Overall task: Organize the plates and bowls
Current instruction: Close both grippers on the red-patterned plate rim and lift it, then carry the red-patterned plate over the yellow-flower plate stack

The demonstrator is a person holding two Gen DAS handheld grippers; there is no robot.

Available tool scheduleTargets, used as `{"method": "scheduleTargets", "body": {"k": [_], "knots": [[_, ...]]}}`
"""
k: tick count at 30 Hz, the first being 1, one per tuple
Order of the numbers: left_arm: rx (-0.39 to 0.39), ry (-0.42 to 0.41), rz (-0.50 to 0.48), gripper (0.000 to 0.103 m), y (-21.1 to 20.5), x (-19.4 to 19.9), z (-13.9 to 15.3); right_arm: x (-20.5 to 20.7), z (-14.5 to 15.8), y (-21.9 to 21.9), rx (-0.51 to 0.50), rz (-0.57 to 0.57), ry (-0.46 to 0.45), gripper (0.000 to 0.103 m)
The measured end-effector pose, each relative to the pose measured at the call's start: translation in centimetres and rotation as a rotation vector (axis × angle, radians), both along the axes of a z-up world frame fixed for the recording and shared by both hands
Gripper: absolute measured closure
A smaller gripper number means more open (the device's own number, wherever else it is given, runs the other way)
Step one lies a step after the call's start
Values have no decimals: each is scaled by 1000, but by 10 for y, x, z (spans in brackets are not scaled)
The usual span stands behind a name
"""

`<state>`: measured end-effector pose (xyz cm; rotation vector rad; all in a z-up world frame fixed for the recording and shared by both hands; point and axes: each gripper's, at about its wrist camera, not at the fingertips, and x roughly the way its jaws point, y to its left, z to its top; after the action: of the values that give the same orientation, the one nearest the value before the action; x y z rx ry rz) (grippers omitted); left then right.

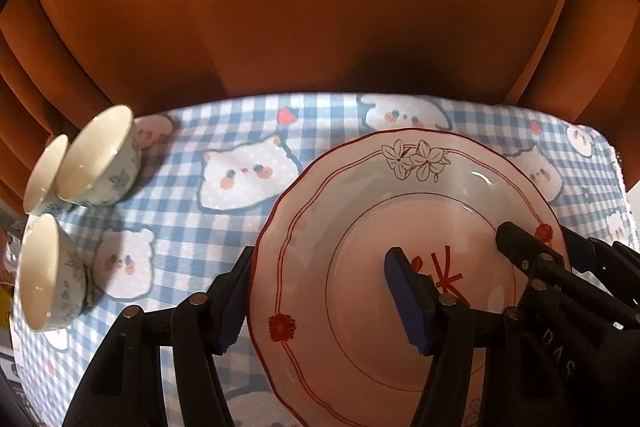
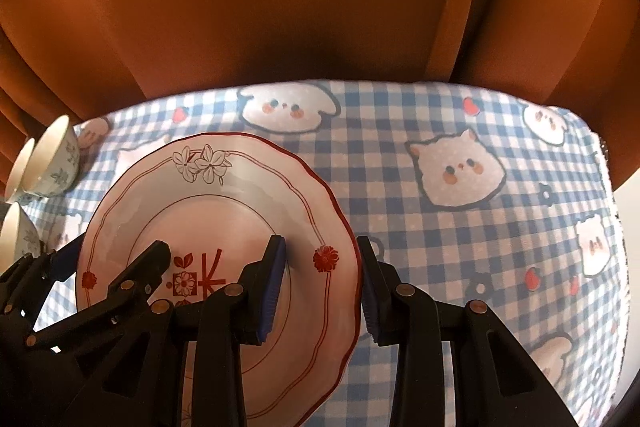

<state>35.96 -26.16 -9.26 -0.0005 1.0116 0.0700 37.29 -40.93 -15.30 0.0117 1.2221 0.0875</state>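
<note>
1. Far off to my left gripper's left I see three bowls [image 1: 96, 157] clustered on the checked tablecloth [image 1: 224, 227], rims tipped toward me by the lens.
2. My left gripper [image 1: 320, 291] has its fingers apart and straddles the plate's [image 1: 400, 227] left rim: one finger outside the edge, the other over the plate's centre. I can't tell whether the pads actually touch it.
3. The plate lies flat between my two grippers, red-edged with flower prints.
4. My right gripper [image 2: 322, 287] also stands spread, straddling the plate's right rim: left finger over the inside, right finger just beyond the edge.
5. To its right, bare cloth with cartoon animals; an orange curtain [image 2: 280, 7] hangs behind.
</note>
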Motion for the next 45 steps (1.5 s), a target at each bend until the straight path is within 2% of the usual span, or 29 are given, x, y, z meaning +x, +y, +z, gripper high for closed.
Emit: {"method": "scheduleTargets", "body": {"k": [14,26,37,45], "knots": [[2,-89,-34,39,13,-58,58,-43,78,17,-11,-22,-76,65],[-25,-127,-86,39,21,-118,81,-105,124,20,-30,-68,-110,65],[-44,-94,-143,39,14,-172,69,-170,128,14,-62,-109,-84,65],[-37,-42,-165,39,-10,-200,44,-206,110,-6,-78,-123,-25,65]]}}
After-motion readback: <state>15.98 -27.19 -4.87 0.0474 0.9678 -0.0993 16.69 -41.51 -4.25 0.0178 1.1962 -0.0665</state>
